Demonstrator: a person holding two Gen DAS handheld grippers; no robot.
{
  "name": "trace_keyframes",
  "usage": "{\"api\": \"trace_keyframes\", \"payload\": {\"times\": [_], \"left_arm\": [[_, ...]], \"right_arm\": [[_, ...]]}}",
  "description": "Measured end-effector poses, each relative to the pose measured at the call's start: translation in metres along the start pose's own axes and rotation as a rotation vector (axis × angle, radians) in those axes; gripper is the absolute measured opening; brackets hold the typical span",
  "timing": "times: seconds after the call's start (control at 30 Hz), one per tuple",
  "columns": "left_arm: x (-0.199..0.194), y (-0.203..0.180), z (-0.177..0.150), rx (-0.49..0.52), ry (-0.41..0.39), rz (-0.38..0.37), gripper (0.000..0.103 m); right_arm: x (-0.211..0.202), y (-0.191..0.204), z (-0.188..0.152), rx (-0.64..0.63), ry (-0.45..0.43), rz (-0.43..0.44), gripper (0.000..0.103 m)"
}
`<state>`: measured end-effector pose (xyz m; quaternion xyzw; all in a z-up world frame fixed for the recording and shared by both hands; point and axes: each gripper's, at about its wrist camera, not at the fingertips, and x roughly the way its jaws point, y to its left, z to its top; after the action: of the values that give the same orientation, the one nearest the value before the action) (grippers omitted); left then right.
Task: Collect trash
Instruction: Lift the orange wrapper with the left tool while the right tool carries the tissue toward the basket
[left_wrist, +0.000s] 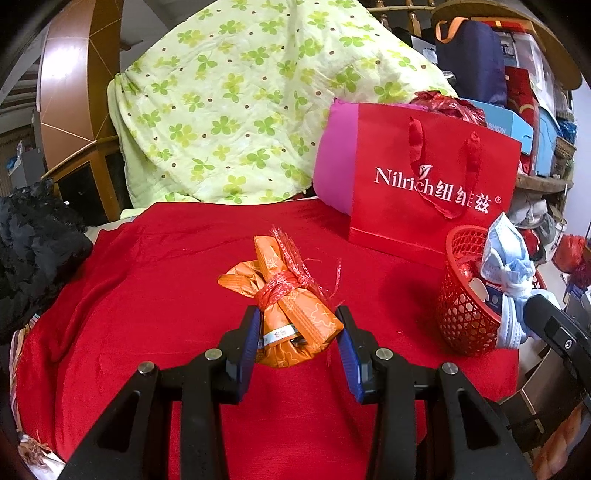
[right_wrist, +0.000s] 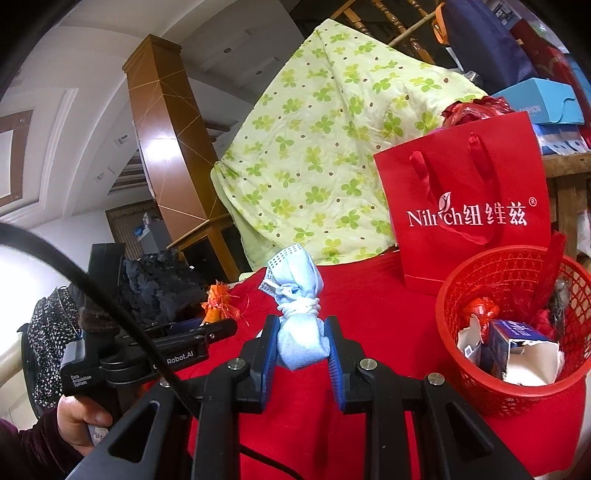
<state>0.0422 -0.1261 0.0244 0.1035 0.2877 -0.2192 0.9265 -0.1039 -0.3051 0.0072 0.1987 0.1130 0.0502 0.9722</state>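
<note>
An orange wrapper bundle (left_wrist: 286, 310) tied with red string lies on the red cloth. My left gripper (left_wrist: 299, 332) has its jaws closed on the bundle's near end; it also shows in the right wrist view (right_wrist: 221, 326) beside the bundle (right_wrist: 218, 304). My right gripper (right_wrist: 302, 341) is shut on a knotted light-blue face mask bundle (right_wrist: 299, 325) and holds it above the cloth, left of the red mesh basket (right_wrist: 476, 288). In the left wrist view the mask (left_wrist: 508, 266) hangs beside the basket (left_wrist: 461, 317). The basket holds torn boxes and red scraps.
A red Nilrich paper bag (left_wrist: 432, 192) stands behind the basket on the red-covered table (left_wrist: 166, 295). A green clover quilt (left_wrist: 240, 103) is heaped at the back. Black fabric (left_wrist: 33, 251) lies at the left edge. Stacked boxes fill the right background.
</note>
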Motion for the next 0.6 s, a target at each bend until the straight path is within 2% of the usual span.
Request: {"api": "trace_keyframes", "payload": {"times": [0.6], "left_arm": [[0.01,-0.039,0.0,0.076,0.033,-0.033,0.043]], "right_arm": [[-0.013,-0.033,-0.002,0.071,-0.018,-0.025,0.027]]}}
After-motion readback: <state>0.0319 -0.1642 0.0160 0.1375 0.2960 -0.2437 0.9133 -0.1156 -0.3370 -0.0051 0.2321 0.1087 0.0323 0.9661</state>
